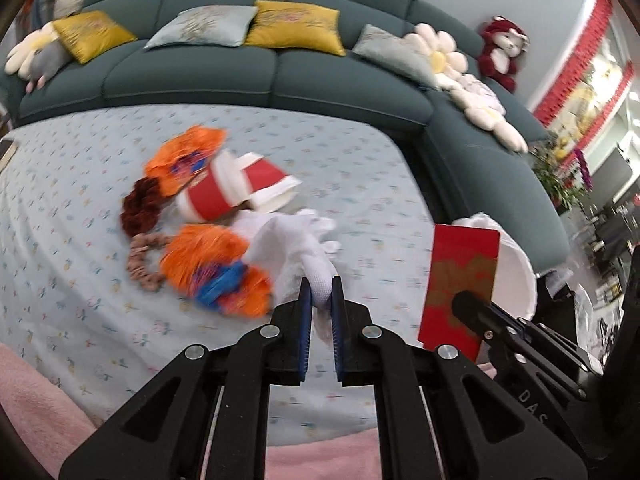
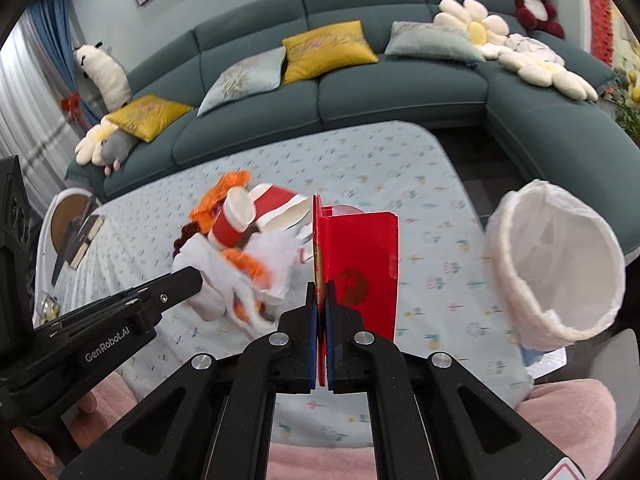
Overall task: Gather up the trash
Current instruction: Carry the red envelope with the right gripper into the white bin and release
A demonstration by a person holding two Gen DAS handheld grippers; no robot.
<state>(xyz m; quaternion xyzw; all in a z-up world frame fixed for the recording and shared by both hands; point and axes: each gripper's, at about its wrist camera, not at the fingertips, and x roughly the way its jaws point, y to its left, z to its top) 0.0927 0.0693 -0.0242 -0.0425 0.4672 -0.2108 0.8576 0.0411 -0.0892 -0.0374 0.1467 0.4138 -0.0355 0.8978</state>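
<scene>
My left gripper (image 1: 320,284) is shut on a crumpled white tissue (image 1: 296,240), held above the table; it also shows at the left of the right wrist view (image 2: 224,280). My right gripper (image 2: 321,292) is shut on the lower edge of a folded red envelope (image 2: 360,264), which stands upright in the air; the left wrist view has it at the right (image 1: 460,276). A white-lined bin (image 2: 560,272) stands off the table's right edge. On the table lie two red paper cups (image 1: 240,188), orange wrappers (image 1: 208,256) and hair scrunchies (image 1: 140,208).
The table wears a pale blue flowered cloth (image 1: 80,280). A teal sofa (image 2: 400,80) with cushions and plush toys curves behind and to the right. A round tray with a book (image 2: 76,224) sits at the table's left end. Pink fabric (image 2: 312,460) lies below both grippers.
</scene>
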